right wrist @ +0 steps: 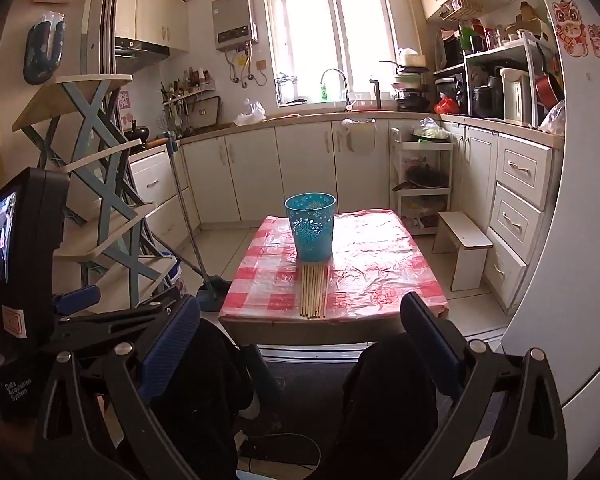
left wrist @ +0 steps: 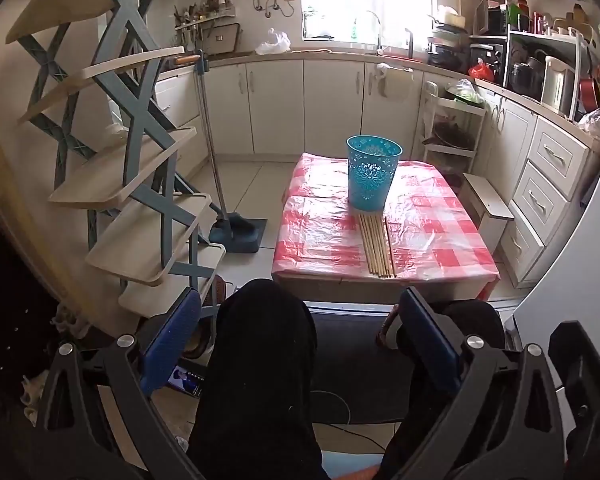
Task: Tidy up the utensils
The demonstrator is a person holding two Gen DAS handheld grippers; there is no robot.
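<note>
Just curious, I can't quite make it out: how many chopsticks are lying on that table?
About 8, hard to tell exactly. The chopsticks lie side by side in one row on the table, running from the blue basket toward the near edge; one lies slightly apart on the right. None visible inside the basket.

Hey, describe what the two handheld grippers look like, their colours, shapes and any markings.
Both match: the left gripper and the right gripper have black angular linkage arms with triangular cut-outs and round silver bolt heads. Each finger carries a flat blue ribbed pad. In the right wrist view the left gripper's black body shows a small lit screen, a white sticker and white lettering reading "Data Acquisition System".
</note>
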